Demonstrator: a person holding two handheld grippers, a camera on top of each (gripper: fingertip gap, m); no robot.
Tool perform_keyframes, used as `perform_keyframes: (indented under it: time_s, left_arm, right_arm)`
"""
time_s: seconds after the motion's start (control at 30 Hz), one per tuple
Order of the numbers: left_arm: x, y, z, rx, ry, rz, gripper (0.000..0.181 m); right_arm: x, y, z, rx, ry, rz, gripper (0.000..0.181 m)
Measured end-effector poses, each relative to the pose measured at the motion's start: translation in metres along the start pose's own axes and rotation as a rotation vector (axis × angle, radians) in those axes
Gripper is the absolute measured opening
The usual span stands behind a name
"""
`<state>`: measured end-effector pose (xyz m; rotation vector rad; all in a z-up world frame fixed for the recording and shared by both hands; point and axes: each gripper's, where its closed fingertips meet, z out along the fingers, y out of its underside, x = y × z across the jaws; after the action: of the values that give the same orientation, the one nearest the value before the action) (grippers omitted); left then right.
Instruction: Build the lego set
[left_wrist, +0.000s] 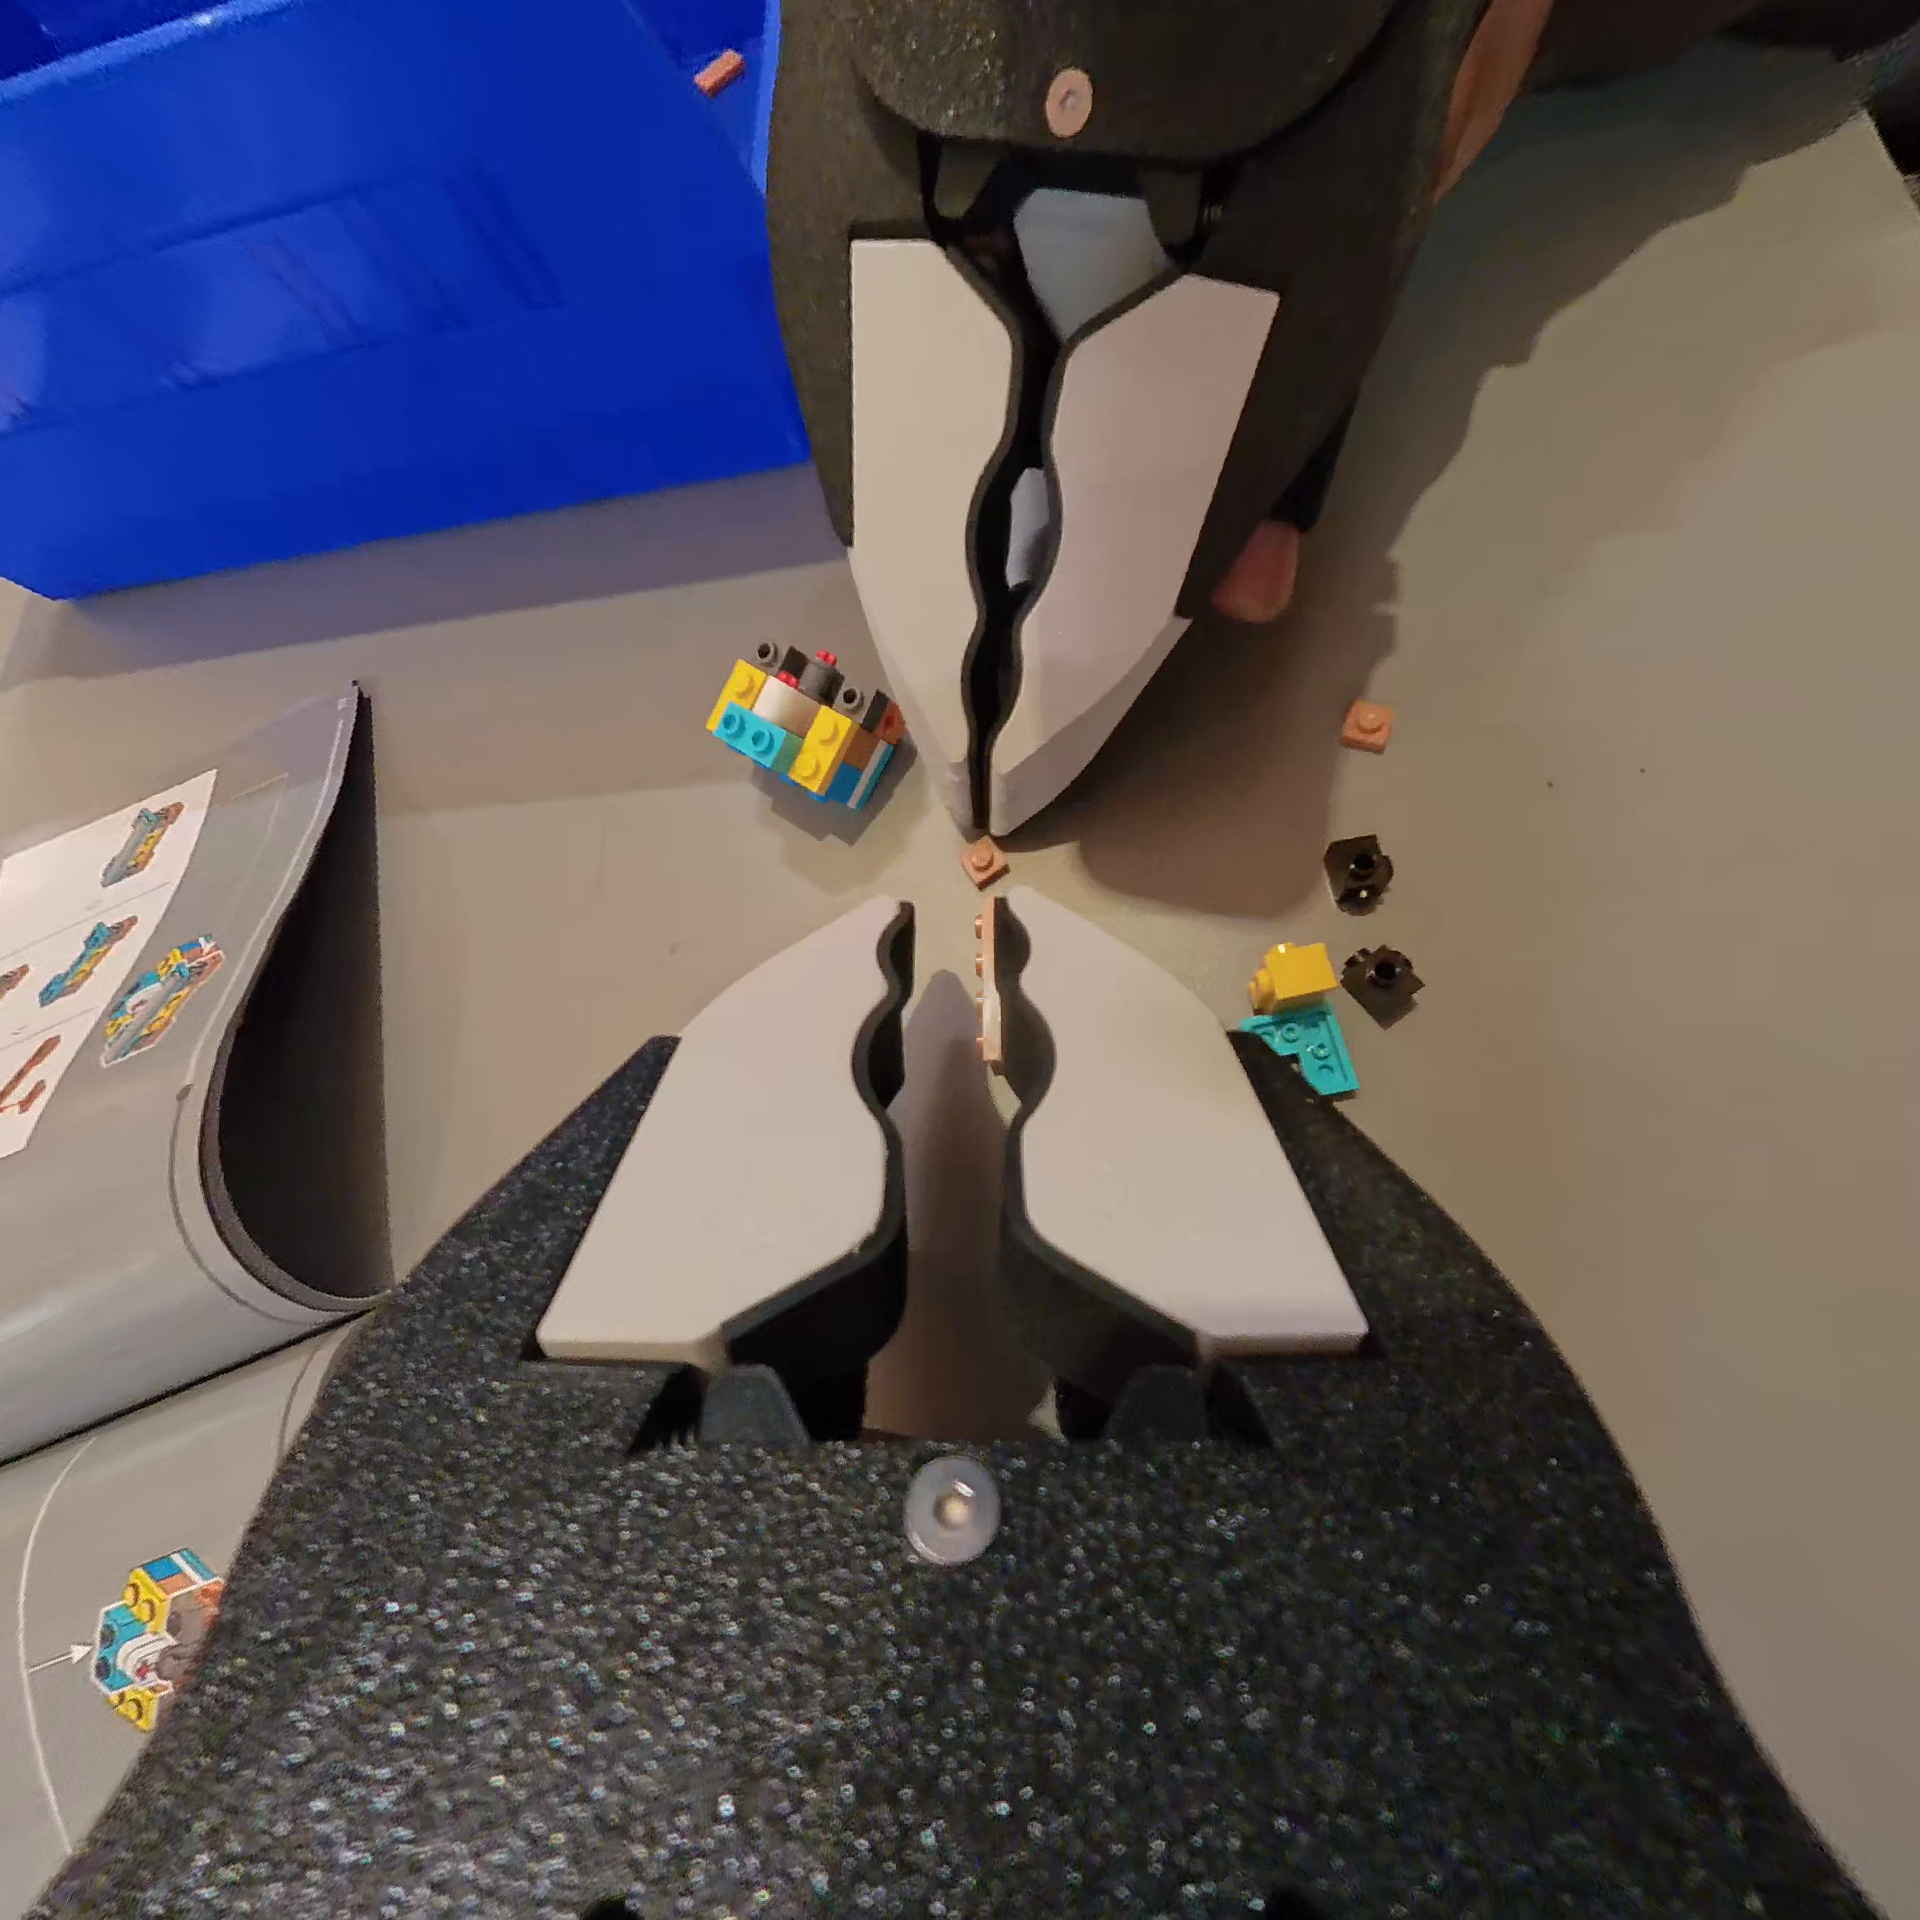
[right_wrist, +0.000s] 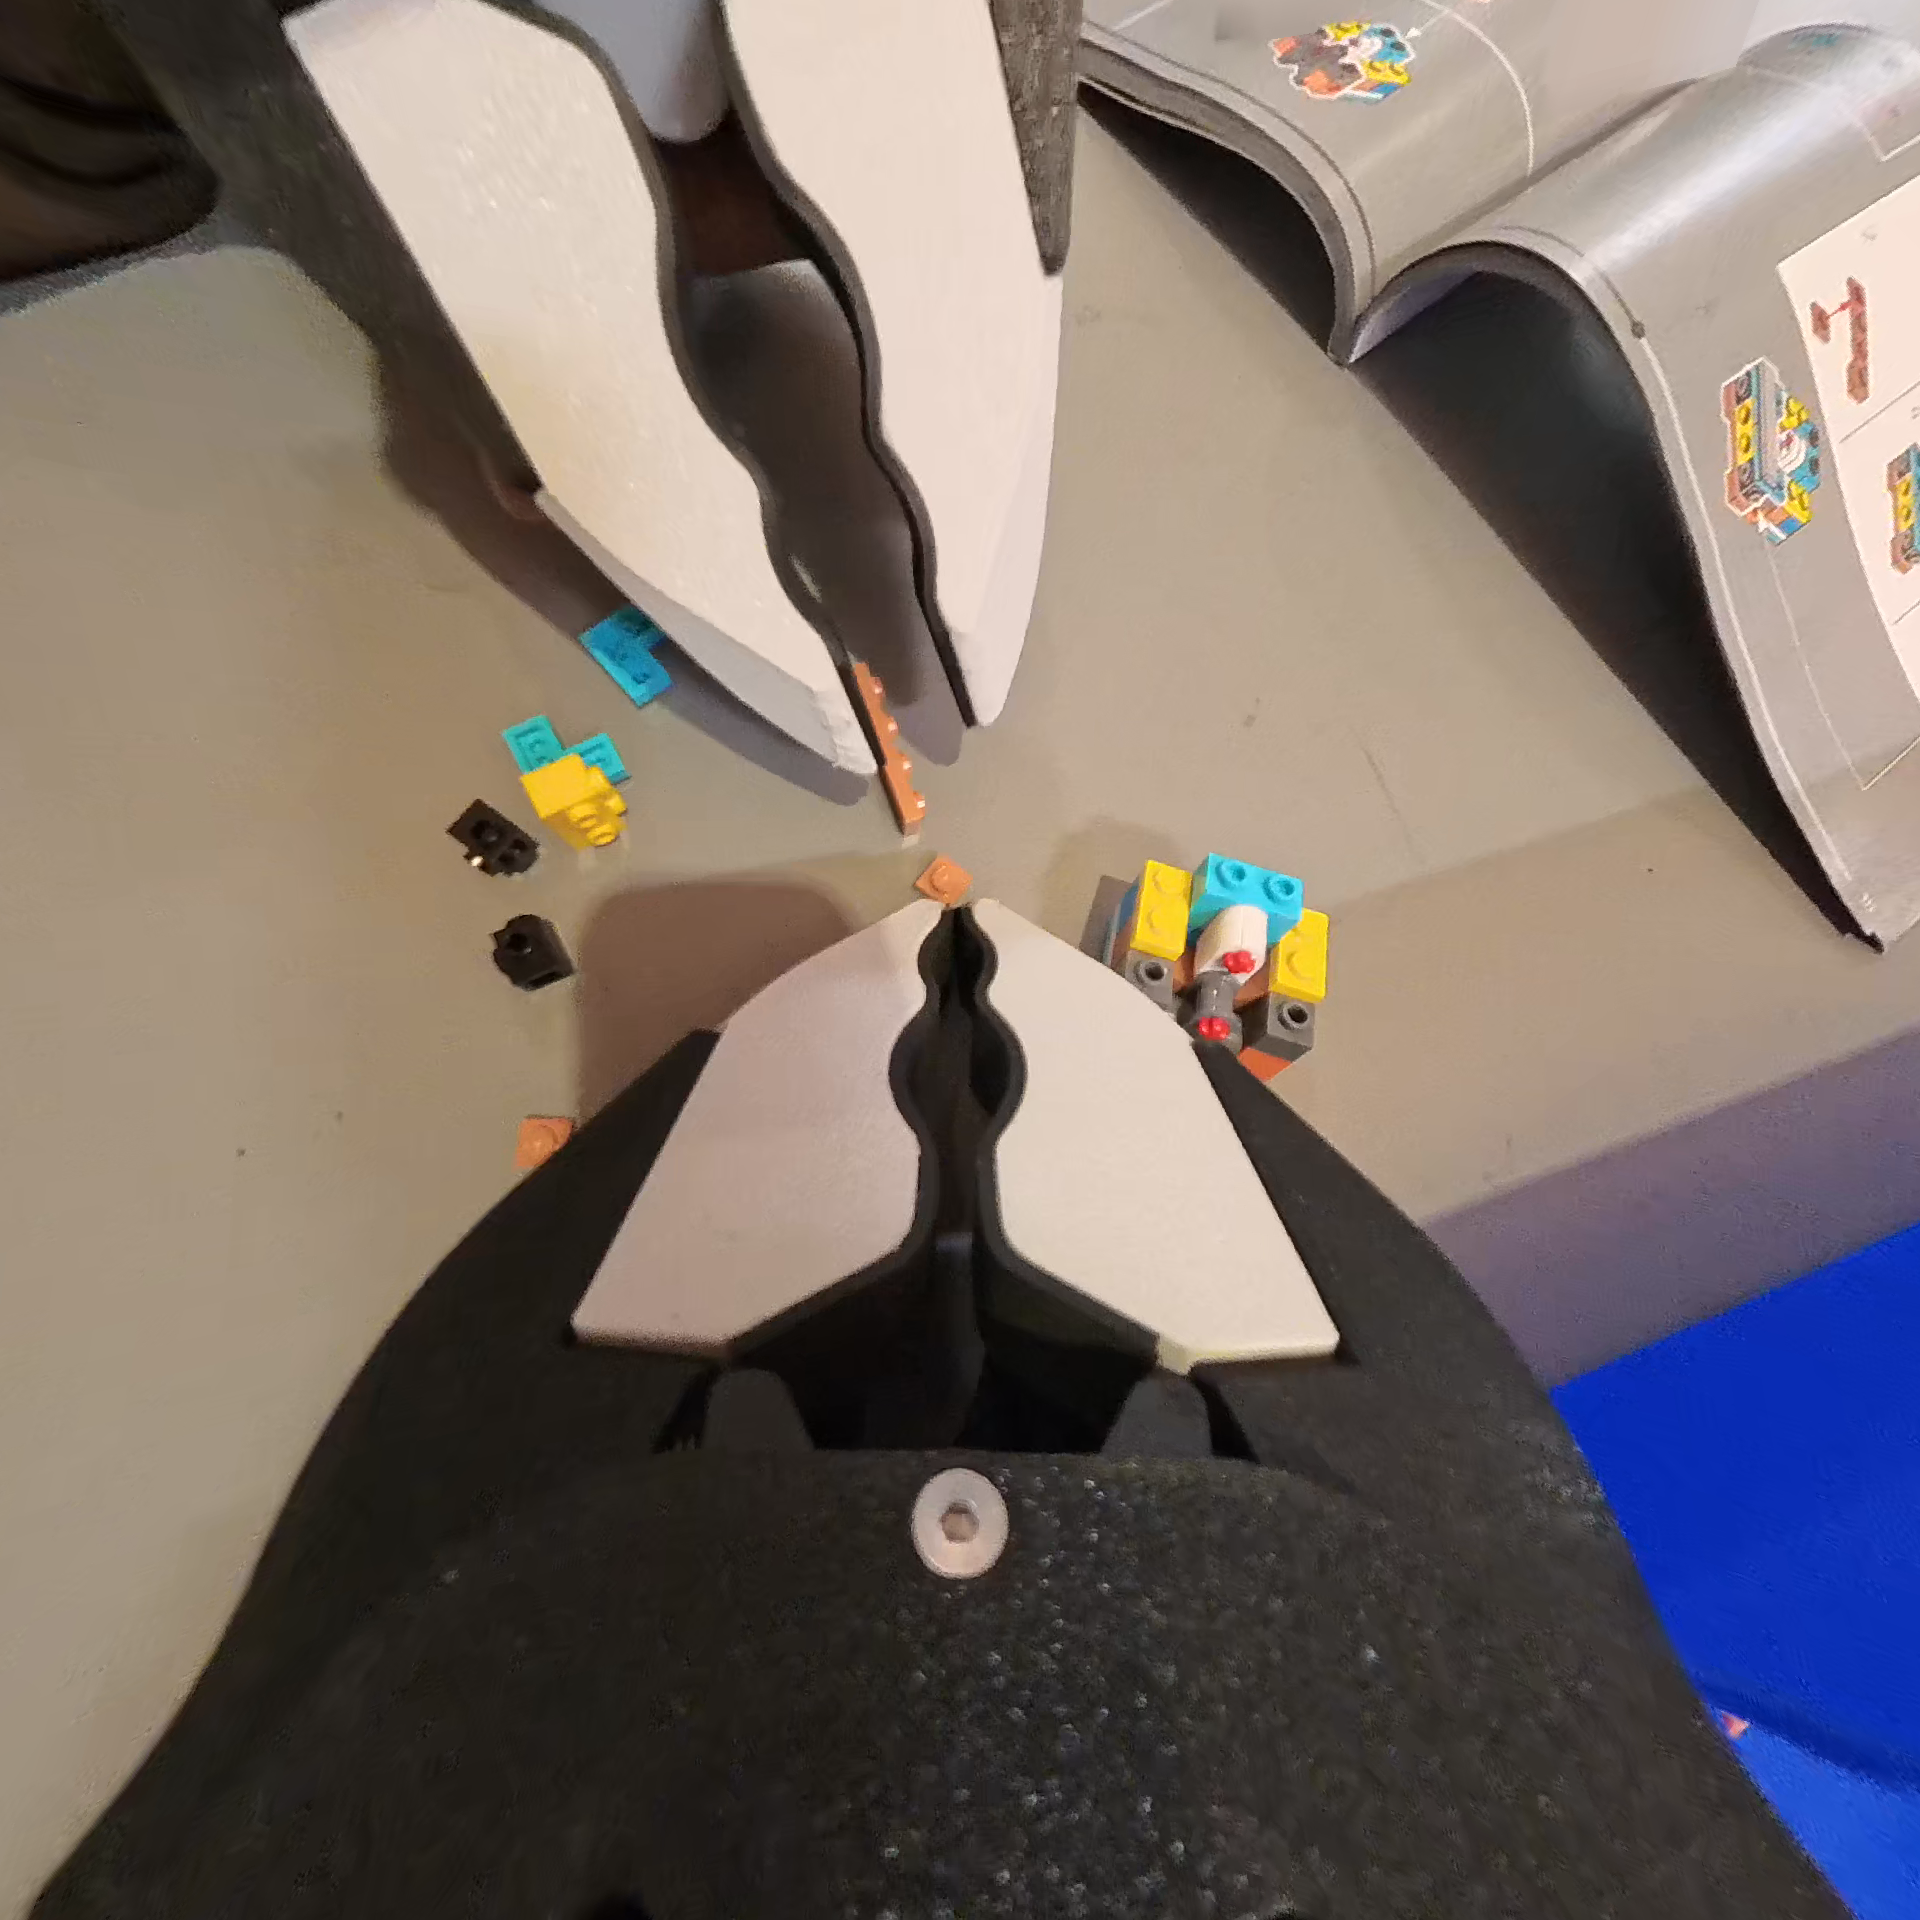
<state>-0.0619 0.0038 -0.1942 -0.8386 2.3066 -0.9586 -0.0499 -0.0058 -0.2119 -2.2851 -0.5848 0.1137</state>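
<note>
My right gripper (right_wrist: 954, 906), pressed together and empty, points at the small square tan plastic stud plate (right_wrist: 943, 879) lying on the grey tabletop (right_wrist: 1351, 644) just beyond its tips, while my left gripper (left_wrist: 951, 914), barely parted, carries a long thin tan plate (left_wrist: 992, 982) on edge against one finger, lengthwise toward that square.

Dim, warm light from above on my feeds. Soft shadows pool under grippers on table (left_wrist: 1662, 1195). Fisheye bends edges hard; booklet (right_wrist: 1558, 260) curves. Centre sharp, bin (left_wrist: 364, 260) slightly blurred. No glare.

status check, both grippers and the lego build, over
Left gripper open, brown plate against one finger. Right gripper shut, tips at small brown stud plate. Build untouched beside.
</note>
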Motion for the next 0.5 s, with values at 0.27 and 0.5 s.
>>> perform_keyframes:
  time_s: [0.27,0.5]
  left_arm:
    - [-0.010,-0.009,-0.006,0.074,-0.057,0.030,0.015]
    - [-0.025,-0.024,-0.015,0.205,-0.147,0.062,0.015]
  right_arm:
    - [-0.002,-0.008,-0.009,0.105,-0.042,-0.071,0.012]
    - [-0.006,-0.017,-0.017,0.219,-0.041,-0.237,0.015]
